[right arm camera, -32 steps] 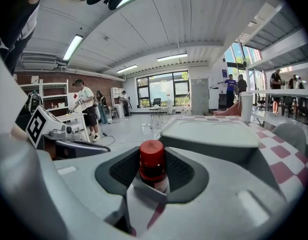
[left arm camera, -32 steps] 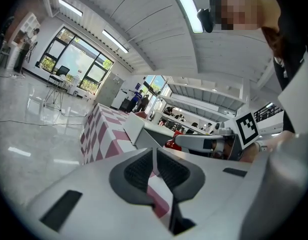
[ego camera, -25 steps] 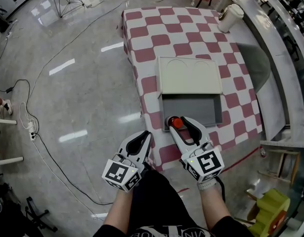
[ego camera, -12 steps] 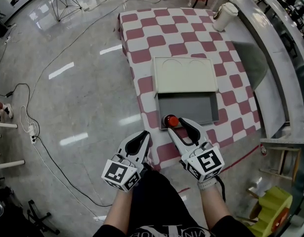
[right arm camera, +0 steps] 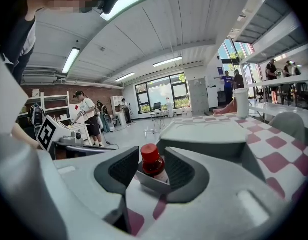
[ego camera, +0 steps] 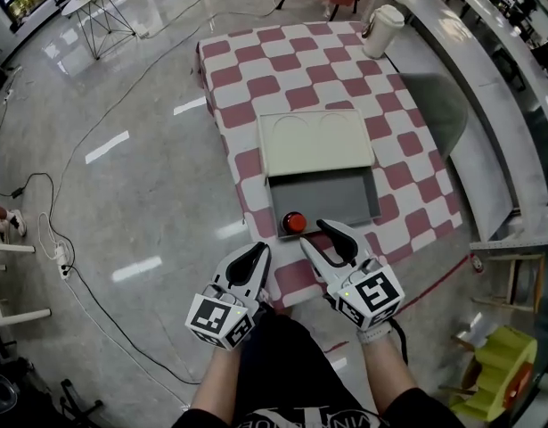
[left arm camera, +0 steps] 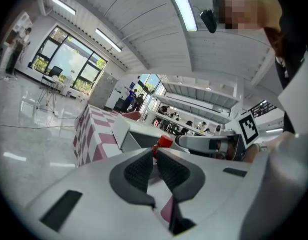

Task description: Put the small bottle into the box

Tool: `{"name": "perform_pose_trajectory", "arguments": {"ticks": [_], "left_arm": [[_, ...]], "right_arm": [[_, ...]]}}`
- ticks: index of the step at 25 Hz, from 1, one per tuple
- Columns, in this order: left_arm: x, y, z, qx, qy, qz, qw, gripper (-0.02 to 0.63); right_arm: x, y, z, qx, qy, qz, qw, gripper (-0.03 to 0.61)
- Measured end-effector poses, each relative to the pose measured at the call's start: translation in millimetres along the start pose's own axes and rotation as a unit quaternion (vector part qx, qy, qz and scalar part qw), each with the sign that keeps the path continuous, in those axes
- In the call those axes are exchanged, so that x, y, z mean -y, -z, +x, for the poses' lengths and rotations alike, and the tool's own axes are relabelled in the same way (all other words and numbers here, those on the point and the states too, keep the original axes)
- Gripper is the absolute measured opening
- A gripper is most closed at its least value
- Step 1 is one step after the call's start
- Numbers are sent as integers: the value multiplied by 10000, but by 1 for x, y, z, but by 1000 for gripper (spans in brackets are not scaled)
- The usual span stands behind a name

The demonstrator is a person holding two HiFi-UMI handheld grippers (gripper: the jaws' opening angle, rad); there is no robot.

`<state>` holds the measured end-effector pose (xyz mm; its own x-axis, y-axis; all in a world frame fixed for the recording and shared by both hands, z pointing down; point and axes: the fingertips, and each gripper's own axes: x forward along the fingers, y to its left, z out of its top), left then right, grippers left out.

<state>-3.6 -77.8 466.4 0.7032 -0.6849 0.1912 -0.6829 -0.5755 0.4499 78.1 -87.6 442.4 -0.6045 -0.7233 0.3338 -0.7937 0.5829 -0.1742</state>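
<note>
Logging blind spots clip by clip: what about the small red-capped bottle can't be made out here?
Base of the small red-capped bottle: right gripper view, behind the grey open box's near wall.
Its body: head view, under its own cap; left gripper view, behind the left gripper.
Any print on it: too small in every view.

Open-plan lab: workbenches, floor cables.

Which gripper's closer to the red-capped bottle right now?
Right. The right gripper is open just short of the small bottle, not touching it. The left gripper is shut, farther back on the bottle's left.
</note>
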Motion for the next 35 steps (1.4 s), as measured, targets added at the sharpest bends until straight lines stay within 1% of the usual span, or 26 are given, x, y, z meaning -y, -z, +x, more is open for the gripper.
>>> {"name": "perform_pose_trajectory", "arguments": {"ticks": [6,12,14,19,23,27,35], "left_arm": [[6,-7,3,47,88,90,9999,29],[13,-19,6,70,209,182,9996,29],[16,-21,7,56,255,215,9994,29],[23,-28,11,58,322,291,9990,29],[26,-35,12,91,349,344,9988,29],[27,-44,12,125,344,419,9985,29],[31,-65,14,241,323,574,9975,29]], "right_arm": [[9,-11,-13,213,170,244,9993,155],[12,-21,-23,280,328,178,9989,139],[11,-24,-26,300,352,152,9988,129],[13,-31,-35,387,414,160,9983,75],[14,-37,-41,475,392,273,9977,60],[14,-44,-44,516,409,292,9974,28],[22,-56,-53,593,450,352,9966,6]]}}
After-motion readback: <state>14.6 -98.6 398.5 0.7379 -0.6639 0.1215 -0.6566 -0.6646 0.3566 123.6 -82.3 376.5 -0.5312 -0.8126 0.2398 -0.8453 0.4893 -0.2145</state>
